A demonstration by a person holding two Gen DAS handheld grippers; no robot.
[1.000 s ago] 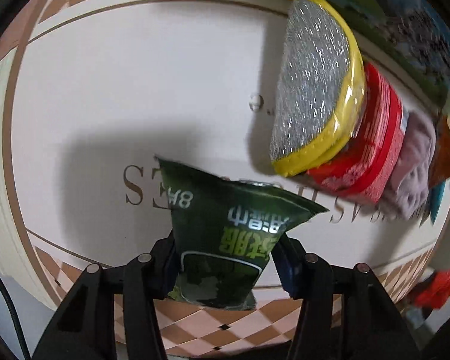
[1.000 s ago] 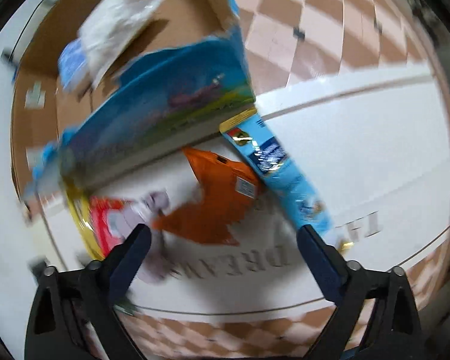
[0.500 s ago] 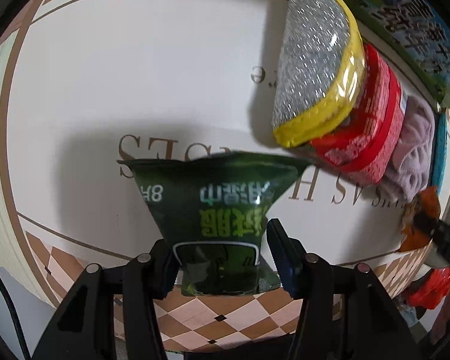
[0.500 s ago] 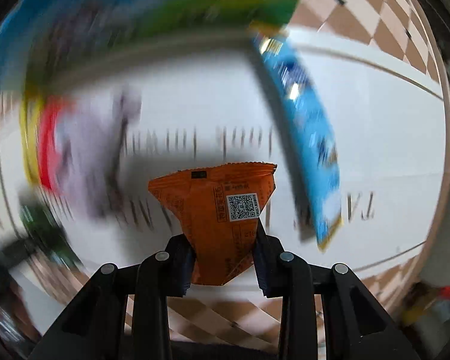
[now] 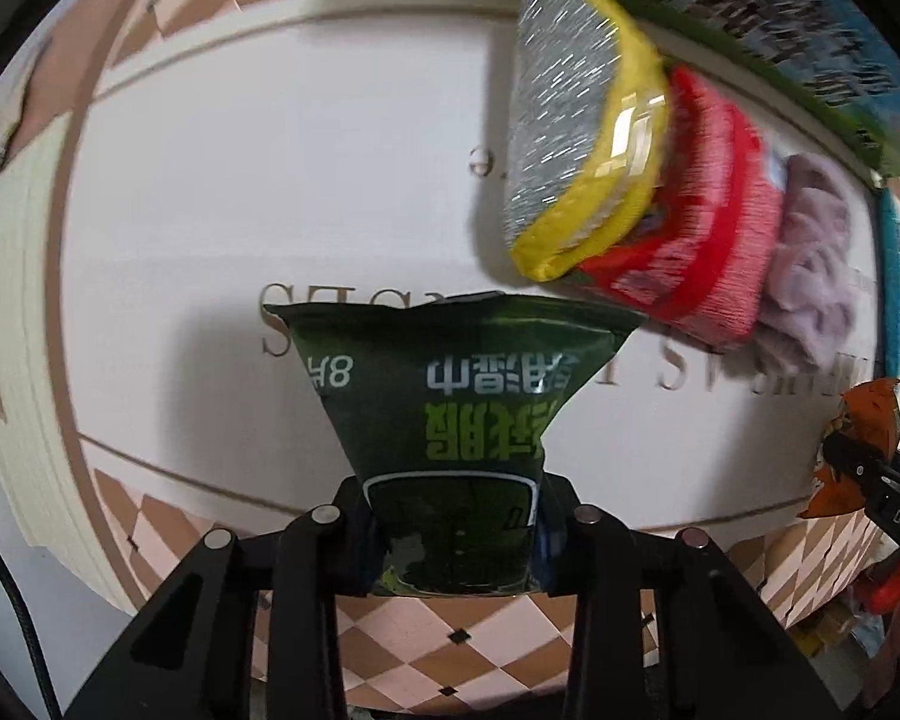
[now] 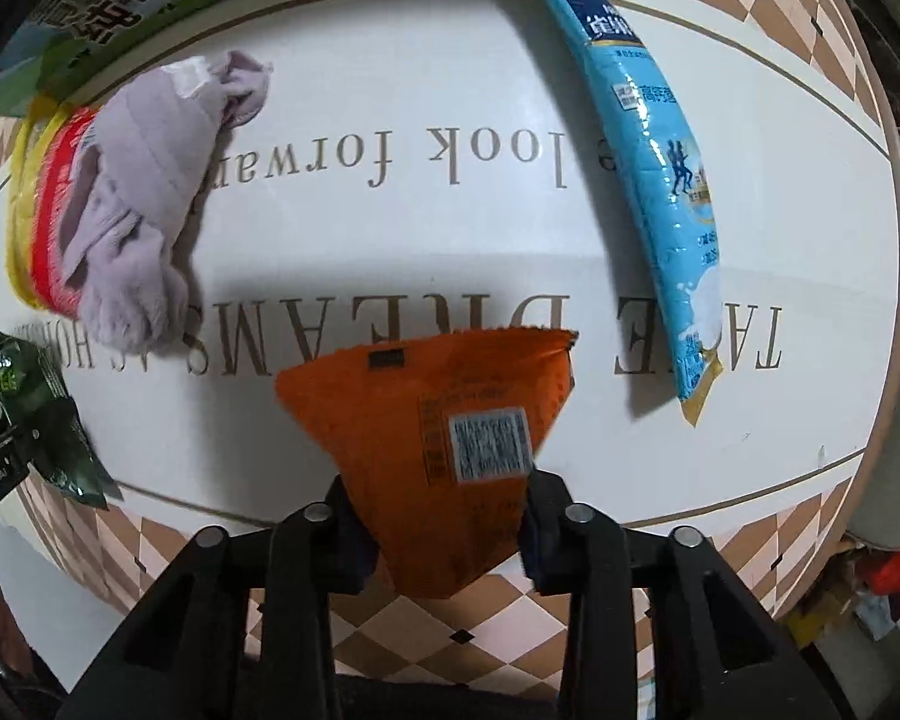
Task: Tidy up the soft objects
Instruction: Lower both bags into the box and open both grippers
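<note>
Low in each frame's centre, the left tool (image 5: 453,531) pinches a dark green packet (image 5: 450,402) and the right tool (image 6: 444,531) an orange packet (image 6: 432,414), both likely light, crinkly and slippery, best gripped near the sealed edge

Bright overhead light; soft shadows under both pouches on white mat (image 6: 570,276). Motion blur top-right, left wrist view; fisheye-warped edges.

You are looking at a white mat (image 6: 342,276) lying over checkered tile floor (image 6: 462,630), with a blue-and-green printed box (image 5: 810,54) sitting along its far edge.
</note>
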